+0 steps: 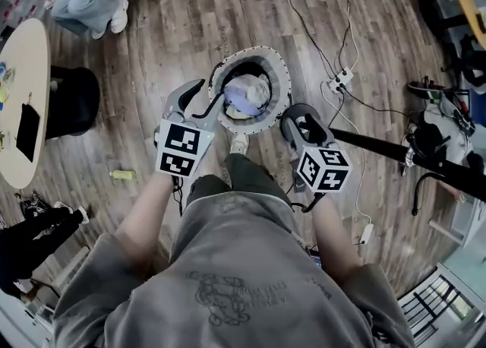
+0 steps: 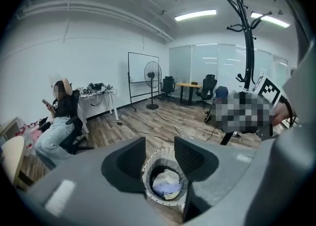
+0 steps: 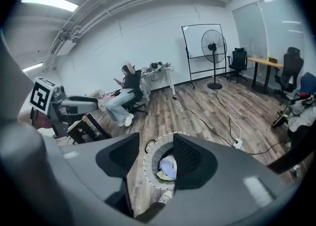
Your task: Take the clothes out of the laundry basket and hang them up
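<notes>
A round laundry basket (image 1: 279,65) with a grey rim stands on the wooden floor just ahead of my feet. Crumpled clothes (image 1: 247,94) in white and pale blue lie inside it. My left gripper (image 1: 200,100) hangs over the basket's left rim, open and empty. My right gripper (image 1: 301,117) hangs by the basket's right rim, also open and empty. In the left gripper view, the basket (image 2: 147,170) and the clothes (image 2: 167,185) show through the gap of the left gripper (image 2: 160,157). The right gripper view looks past the right gripper (image 3: 156,155) at the basket (image 3: 150,163) and clothes (image 3: 169,167).
A tall black coat stand (image 2: 248,37) rises at the right; its pole (image 1: 410,153) crosses the floor view. Cables and a power strip (image 1: 342,79) lie behind the basket. A round table (image 1: 23,103) and black stool (image 1: 72,100) stand left. A person (image 2: 61,121) sits farther back.
</notes>
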Action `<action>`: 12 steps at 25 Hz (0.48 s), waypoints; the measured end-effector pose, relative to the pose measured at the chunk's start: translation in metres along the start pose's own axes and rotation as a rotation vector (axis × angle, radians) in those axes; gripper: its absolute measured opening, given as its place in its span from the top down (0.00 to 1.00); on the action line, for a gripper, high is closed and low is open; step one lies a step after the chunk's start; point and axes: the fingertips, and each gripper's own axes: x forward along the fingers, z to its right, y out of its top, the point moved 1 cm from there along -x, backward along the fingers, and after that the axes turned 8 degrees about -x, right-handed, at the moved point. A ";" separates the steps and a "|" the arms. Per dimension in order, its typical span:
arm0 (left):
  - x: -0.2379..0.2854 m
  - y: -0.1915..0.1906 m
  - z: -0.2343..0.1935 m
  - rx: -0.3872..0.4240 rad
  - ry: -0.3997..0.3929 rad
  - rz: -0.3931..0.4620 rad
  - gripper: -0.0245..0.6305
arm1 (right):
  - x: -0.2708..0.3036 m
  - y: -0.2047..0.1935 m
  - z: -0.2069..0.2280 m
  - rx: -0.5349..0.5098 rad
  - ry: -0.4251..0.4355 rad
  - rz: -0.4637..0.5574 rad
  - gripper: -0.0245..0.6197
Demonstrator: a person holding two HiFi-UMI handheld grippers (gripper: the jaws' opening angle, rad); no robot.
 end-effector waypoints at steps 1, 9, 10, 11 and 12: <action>0.010 -0.002 -0.002 -0.003 0.002 -0.009 0.69 | 0.010 -0.003 0.003 0.003 0.008 -0.019 0.60; 0.074 -0.035 -0.011 0.007 -0.016 -0.102 0.69 | 0.075 -0.035 0.025 0.075 0.042 -0.099 0.60; 0.080 -0.038 -0.011 0.009 -0.022 -0.112 0.69 | 0.081 -0.038 0.026 0.078 0.041 -0.109 0.60; 0.087 -0.041 -0.011 0.012 -0.028 -0.122 0.69 | 0.086 -0.041 0.027 0.082 0.038 -0.116 0.60; 0.093 -0.044 -0.013 0.015 -0.034 -0.131 0.69 | 0.092 -0.044 0.028 0.088 0.035 -0.122 0.60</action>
